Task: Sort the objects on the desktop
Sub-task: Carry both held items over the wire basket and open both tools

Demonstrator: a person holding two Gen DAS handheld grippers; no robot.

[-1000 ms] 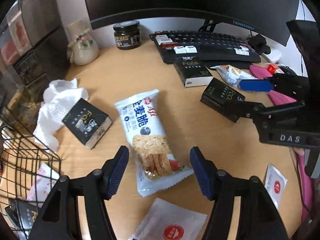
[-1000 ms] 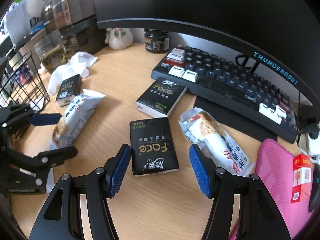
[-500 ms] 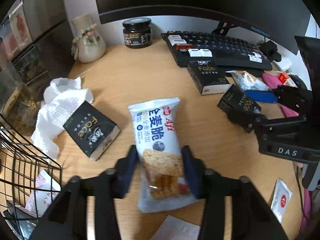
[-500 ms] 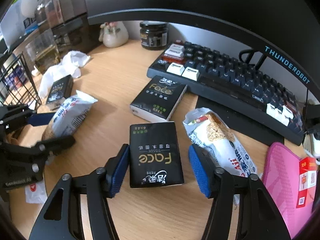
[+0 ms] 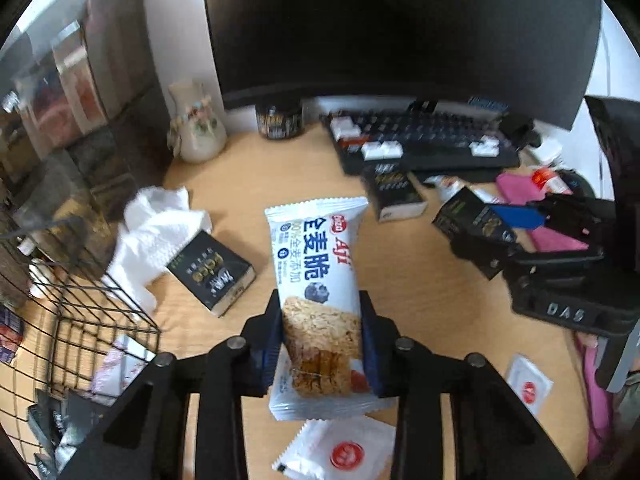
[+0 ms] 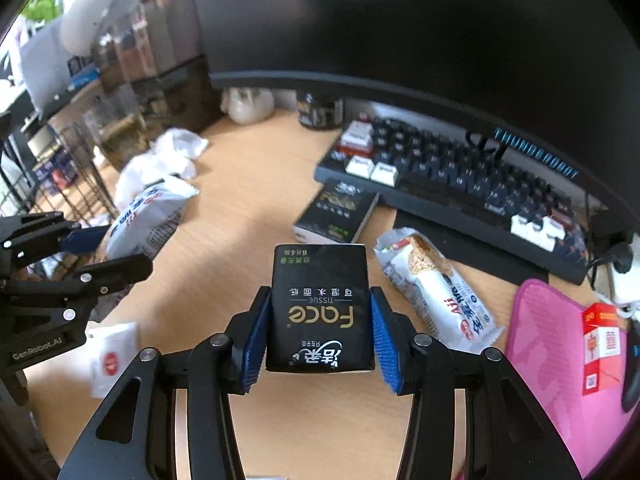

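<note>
- Between the pads of the left tool (image 5: 322, 344), low in the middle of the left wrist frame, the snack bar packet (image 5: 316, 280) is clamped near its lower end, its long axis running up the frame, along the fingers.
- At lower left of that frame stands the wire basket (image 5: 80, 320), nearer this tool than the other; judged, the packet must swing leftward to reach it.
- Low centre of the right wrist frame, the right tool (image 6: 320, 332) grips the black tissue pack (image 6: 320, 304) by its long sides, clear of the tabletop (image 6: 248, 208).
</note>
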